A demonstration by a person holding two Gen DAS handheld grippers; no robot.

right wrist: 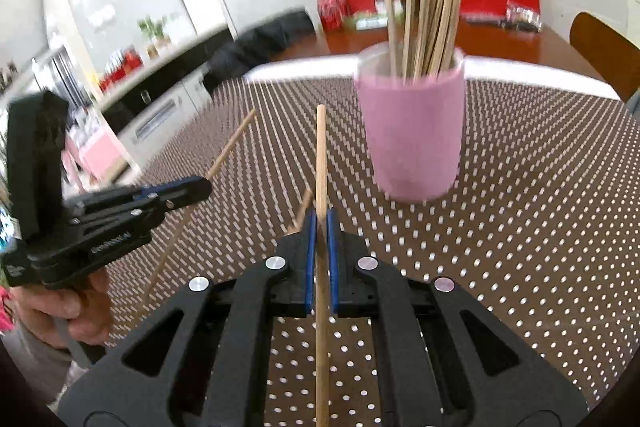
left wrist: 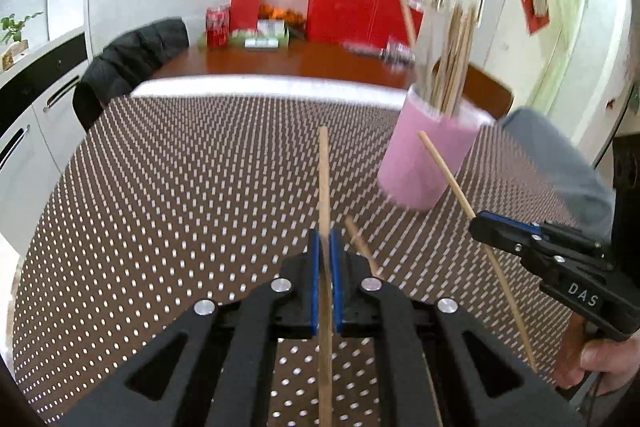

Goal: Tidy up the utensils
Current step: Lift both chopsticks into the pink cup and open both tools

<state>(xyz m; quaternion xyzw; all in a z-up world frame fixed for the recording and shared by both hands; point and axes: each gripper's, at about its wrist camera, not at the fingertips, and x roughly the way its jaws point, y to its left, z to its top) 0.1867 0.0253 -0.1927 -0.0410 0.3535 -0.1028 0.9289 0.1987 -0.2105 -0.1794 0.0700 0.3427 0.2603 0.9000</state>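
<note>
Chopsticks: most already upright in pink cup (right wrist: 412, 131) on dotted counter (left wrist: 180, 187). Job looks nearly finished. Left tongs (left wrist: 325, 267) pinched tight on one chopstick (left wrist: 324, 179), tip pointing ahead, left of cup. Right tongs (right wrist: 319, 239) likewise clamped on a second chopstick (right wrist: 321, 155), just short of cup. One loose chopstick (left wrist: 362, 245) lies on counter near cup, between both tongs.
</note>
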